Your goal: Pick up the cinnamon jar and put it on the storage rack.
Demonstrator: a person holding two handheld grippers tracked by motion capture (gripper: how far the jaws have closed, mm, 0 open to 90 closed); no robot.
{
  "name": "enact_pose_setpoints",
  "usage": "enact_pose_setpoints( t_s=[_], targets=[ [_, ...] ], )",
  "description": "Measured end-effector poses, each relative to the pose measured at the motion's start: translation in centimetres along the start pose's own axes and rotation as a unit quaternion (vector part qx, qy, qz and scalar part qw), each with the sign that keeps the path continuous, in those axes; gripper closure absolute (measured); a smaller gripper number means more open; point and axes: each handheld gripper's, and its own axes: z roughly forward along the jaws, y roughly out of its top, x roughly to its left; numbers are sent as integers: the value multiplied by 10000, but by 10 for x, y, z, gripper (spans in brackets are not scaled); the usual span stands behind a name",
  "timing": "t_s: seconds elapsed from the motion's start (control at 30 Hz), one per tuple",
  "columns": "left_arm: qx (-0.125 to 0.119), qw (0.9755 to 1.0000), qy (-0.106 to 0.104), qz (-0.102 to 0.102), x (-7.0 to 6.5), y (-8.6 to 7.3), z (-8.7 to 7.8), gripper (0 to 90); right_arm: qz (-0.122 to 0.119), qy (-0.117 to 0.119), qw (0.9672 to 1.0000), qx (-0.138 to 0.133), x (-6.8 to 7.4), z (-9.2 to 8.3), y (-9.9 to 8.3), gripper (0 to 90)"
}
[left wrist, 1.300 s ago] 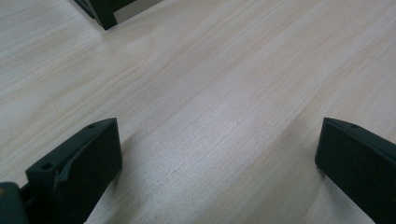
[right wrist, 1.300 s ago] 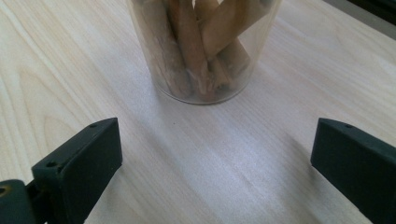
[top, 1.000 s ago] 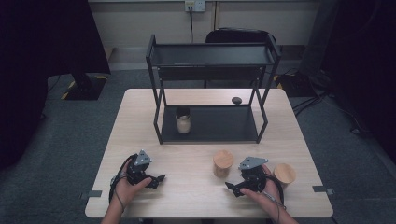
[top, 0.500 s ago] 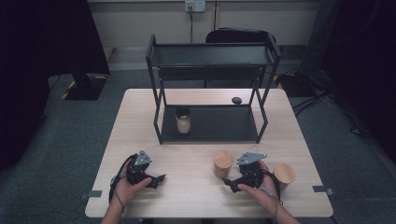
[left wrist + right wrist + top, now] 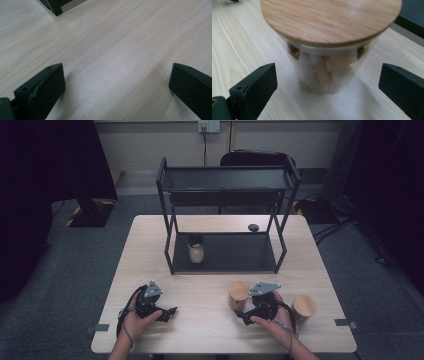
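Observation:
A glass jar with a round wooden lid (image 5: 238,293) stands on the table (image 5: 200,292) front of centre; the right gripper view shows the jar (image 5: 329,57) close up, with pale sticks inside. My right gripper (image 5: 242,314) (image 5: 327,75) is open, its jaws spread either side of the jar's base and just short of it, not touching. A second lidded jar (image 5: 304,307) stands to the right of that hand. My left gripper (image 5: 168,312) (image 5: 117,75) rests low at the front left, open over bare wood.
A black two-tier rack (image 5: 226,215) fills the table's middle and back, with a small dark-lidded jar (image 5: 196,250) on its lower shelf. A small dark object (image 5: 253,227) lies behind it. A rack foot (image 5: 53,6) shows ahead of my left gripper.
My right gripper has slid left and slightly forward, closing in on the wooden-lidded jar. The left gripper has stayed where it was.

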Motion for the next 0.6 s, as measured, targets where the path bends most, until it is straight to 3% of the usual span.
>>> enact_pose_setpoints(
  t_s=[0.6],
  targets=[
    [-1,10000,-1,-2,0,0,0,1,21,131,9998,-116,1,10,10,31]
  ],
)
